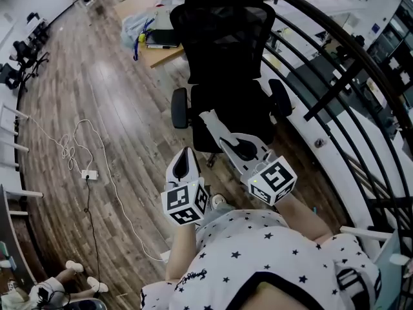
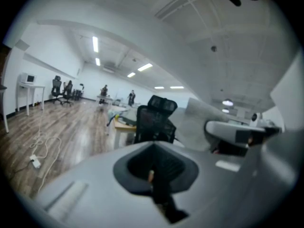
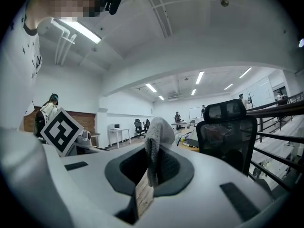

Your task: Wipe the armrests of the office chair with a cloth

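My right hand-held gripper (image 1: 215, 126) pinches the grey cloth (image 3: 157, 131); my left hand-held gripper (image 1: 186, 155) is closed, empty, facing the office chair (image 1: 222, 76) on wooden floor (image 1: 110, 108).

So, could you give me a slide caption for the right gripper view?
Right gripper, shut on a grey cloth, faces the black office chair.

White star-print shirt (image 1: 258, 257), black-and-white marker cubes (image 1: 185, 203)
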`<state>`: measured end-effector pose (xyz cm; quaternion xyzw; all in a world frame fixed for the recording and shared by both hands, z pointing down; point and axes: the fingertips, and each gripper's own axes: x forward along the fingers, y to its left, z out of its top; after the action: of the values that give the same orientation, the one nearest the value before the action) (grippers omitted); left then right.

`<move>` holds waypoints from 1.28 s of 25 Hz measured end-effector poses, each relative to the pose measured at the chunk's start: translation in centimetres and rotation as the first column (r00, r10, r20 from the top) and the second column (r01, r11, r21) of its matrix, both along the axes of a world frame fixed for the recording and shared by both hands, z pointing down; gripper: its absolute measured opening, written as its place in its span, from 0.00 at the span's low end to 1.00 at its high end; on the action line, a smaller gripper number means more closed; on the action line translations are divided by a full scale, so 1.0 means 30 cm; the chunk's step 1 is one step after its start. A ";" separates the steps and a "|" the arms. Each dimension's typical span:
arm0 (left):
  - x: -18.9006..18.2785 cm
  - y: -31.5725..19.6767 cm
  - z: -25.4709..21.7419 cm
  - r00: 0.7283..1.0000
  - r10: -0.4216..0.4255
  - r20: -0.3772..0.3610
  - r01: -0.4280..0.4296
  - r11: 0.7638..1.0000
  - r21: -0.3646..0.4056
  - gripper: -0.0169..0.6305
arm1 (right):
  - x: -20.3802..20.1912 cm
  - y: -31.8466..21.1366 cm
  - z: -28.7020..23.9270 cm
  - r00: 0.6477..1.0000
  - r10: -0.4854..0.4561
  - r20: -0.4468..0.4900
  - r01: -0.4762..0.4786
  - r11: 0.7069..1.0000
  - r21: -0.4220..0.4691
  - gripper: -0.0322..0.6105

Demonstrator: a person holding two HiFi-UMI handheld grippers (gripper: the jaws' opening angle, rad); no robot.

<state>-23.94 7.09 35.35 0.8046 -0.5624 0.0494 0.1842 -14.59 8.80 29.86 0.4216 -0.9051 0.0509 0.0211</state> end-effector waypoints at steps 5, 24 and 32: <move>-0.063 -0.107 0.017 1.000 0.002 -0.001 -0.002 1.000 -0.007 0.04 | -0.056 -0.112 0.012 1.000 0.027 0.011 -0.027 1.000 -0.003 0.09; -0.205 -0.221 0.163 0.999 -0.036 0.008 0.036 0.995 -0.096 0.04 | -0.175 -0.321 0.142 0.998 -0.011 -0.054 0.007 0.997 -0.080 0.09; -0.262 -0.326 0.225 0.992 -0.127 0.009 0.127 0.983 -0.136 0.04 | -0.196 -0.521 0.198 0.993 -0.067 -0.100 0.060 0.995 -0.075 0.09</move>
<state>-31.80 -2.70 42.11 0.7527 -0.6077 0.0761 0.2416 -20.47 -6.83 35.80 0.3937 -0.9133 0.0612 0.0843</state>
